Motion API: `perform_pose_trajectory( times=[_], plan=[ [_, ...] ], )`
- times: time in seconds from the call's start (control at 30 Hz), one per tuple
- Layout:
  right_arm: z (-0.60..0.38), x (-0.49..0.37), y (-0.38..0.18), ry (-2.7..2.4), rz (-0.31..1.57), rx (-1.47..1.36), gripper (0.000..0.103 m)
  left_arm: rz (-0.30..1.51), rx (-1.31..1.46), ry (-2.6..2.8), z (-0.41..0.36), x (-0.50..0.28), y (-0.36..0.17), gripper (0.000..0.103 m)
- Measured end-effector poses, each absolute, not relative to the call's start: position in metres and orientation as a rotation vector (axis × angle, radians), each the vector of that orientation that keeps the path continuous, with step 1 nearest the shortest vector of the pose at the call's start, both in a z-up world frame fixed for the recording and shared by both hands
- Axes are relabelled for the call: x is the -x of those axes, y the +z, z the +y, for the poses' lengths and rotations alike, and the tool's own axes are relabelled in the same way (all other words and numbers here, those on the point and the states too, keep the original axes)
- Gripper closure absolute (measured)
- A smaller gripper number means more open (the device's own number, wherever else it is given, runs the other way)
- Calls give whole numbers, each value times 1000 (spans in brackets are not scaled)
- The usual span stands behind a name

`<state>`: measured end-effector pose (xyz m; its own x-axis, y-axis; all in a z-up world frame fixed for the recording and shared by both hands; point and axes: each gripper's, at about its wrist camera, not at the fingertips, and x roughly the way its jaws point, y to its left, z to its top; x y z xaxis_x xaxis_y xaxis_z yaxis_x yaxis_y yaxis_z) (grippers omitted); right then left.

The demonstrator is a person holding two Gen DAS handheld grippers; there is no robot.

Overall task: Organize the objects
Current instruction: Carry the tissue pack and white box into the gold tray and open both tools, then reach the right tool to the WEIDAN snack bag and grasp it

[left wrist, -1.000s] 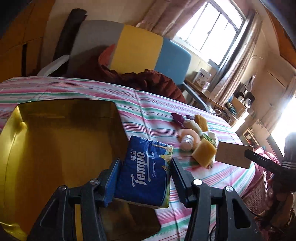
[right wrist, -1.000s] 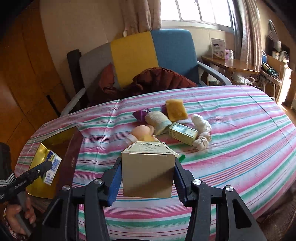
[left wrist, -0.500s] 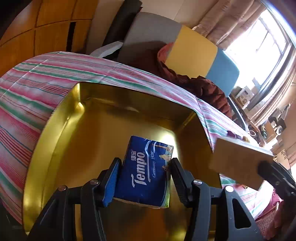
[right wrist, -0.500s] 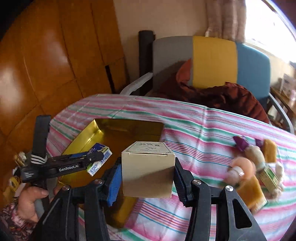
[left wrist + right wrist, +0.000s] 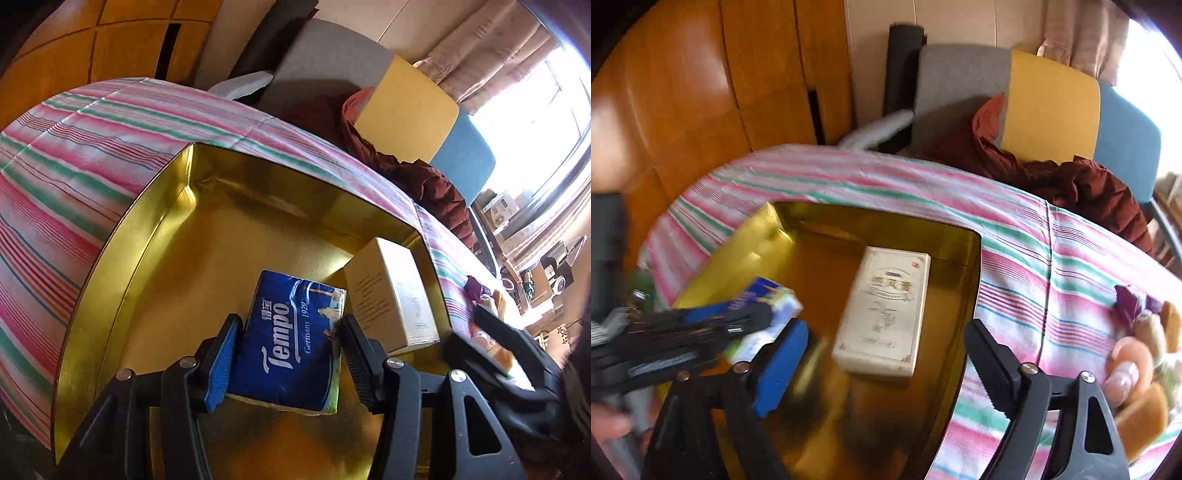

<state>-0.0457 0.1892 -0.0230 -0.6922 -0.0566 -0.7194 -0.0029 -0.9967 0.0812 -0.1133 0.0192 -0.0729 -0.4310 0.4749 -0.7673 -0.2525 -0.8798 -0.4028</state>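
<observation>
Gold tray [image 5: 967, 258] under both grippers; right gripper [image 5: 882, 354] jaws just opened.

Glossy gold metal tray [image 5: 122, 280], matt cardboard box [image 5: 886, 310], striped cloth [image 5: 1052, 280]

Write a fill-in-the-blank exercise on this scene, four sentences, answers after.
1. The left hand-held gripper is shut on the blue ____ pack.
2. The cream box lies inside the ____ tray.
3. The right hand-held gripper, whose jaws have just been opening, holds ____.
4. The tablecloth is ____.

Missing words: tissue; gold; nothing; striped
</observation>
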Motion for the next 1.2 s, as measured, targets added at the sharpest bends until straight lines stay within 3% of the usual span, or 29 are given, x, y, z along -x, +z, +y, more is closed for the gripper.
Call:
perform_pose_trajectory(
  times=[0.1, 0.3, 0.63, 1.2],
  plan=[
    [195, 17, -12, -2934, -152, -1097, 3, -318, 1362, 2321, 20, 117, -77, 48],
    [214, -18, -4, -2997, -226, -1017, 3, -380, 1321, 2427, 9, 117, -69, 36],
    [265, -48, -17, -3058, -408, -1140, 2, -477, 1244, 2386, 21, 95, -45, 36],
    [313, -88, -53, -3084, -443, -1321, 3, -124, 1121, 2101, 134, 9, -34, 36]
  ],
)
